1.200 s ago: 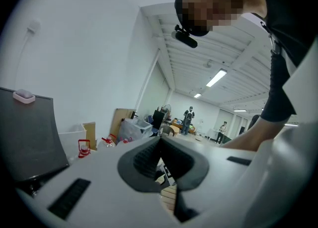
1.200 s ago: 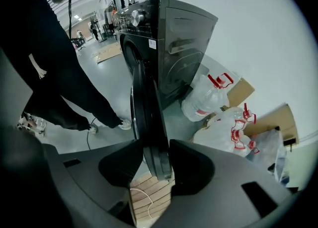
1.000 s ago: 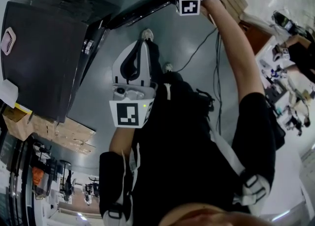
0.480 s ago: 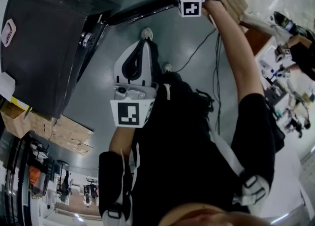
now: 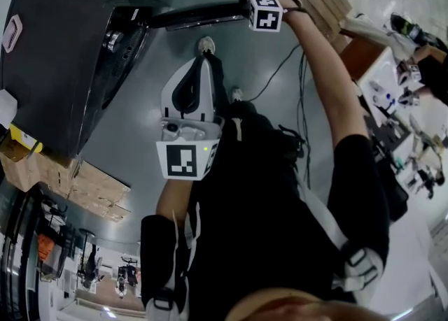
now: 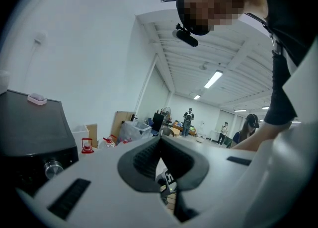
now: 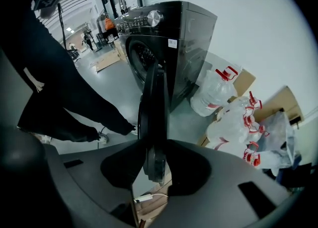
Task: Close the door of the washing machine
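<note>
Clamping the door [image 7: 153, 98] edge: right gripper [image 7: 155, 145], its jaws have just been closing | door: swung out from the black washing machine [image 7: 191, 43] | left gripper [image 6: 160, 141]: jaws together, nothing between.

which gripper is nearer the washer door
Right. The right gripper has the door edge between its fingers, just closing; the left gripper is back by the person's body, apart from it.

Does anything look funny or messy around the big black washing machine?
Yes. The round door of the washing machine stands wide open, sticking out over the floor instead of sitting shut. Right beside the machine, clear water jugs with red caps are heaped untidily against cardboard boxes.
</note>
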The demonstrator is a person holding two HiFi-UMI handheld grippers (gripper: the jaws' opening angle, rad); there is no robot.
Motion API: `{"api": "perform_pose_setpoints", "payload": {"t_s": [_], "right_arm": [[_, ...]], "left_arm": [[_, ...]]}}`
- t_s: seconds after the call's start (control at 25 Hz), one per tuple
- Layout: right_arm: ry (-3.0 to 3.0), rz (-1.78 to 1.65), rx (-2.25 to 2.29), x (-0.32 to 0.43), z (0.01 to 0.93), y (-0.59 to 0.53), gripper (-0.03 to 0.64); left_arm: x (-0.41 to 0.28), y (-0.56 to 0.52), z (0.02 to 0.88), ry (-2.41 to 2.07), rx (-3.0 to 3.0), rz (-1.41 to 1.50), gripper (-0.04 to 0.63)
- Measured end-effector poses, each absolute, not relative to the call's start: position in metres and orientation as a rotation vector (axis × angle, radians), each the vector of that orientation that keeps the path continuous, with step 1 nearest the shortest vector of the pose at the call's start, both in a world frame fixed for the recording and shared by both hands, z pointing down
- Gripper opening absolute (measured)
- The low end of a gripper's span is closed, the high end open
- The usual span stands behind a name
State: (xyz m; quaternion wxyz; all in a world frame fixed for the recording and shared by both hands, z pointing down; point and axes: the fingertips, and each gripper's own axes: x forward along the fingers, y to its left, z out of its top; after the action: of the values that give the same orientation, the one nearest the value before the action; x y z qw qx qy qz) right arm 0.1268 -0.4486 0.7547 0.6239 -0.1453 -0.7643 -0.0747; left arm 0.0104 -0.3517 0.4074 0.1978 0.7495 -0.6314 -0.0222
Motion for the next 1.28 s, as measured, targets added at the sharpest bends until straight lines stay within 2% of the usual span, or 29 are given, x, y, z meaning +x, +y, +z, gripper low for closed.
{"api": "perform_pose_setpoints", "payload": {"t_s": [0.76, 1.28], "right_arm": [[-1.935, -0.017, -0.052, 0.139, 0.762, -0.31, 0.124], [-2.03, 0.079, 0.161, 0.121, 0.766, -0.227, 0.127]], "left_arm": [[0.075, -0.215, 0.399, -1.867, 2.121, -0.046, 0.005], [0.093, -0.107, 0.4, -2.06, 1.98, -0.097, 0.005]]}}
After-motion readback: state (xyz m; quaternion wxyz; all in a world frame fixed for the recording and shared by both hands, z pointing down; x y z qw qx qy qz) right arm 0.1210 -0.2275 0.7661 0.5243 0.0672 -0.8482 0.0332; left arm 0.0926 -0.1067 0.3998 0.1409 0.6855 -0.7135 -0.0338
